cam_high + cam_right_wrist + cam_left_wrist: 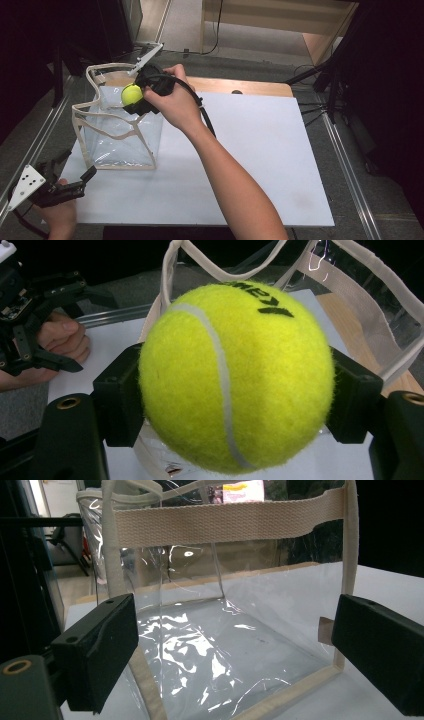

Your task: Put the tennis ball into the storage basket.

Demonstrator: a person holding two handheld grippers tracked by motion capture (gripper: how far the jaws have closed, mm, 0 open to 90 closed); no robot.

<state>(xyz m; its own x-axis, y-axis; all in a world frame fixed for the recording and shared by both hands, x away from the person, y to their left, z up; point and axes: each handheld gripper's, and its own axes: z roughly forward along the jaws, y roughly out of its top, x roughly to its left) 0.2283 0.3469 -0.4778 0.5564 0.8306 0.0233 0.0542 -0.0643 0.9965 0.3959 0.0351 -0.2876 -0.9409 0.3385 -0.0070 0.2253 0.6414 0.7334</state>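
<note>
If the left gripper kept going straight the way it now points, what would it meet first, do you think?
Most likely the clear bag: the left gripper has its open jaws aimed at the bag's near transparent wall, with nothing in between, though the remaining gap is hard to judge.

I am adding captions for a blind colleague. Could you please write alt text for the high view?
A person's right gripper holds a yellow tennis ball between its jaws, above the open top of a clear plastic bag with beige straps. The bag stands on a white table. The left gripper, jaws open, waits at the table's near left corner.
</note>
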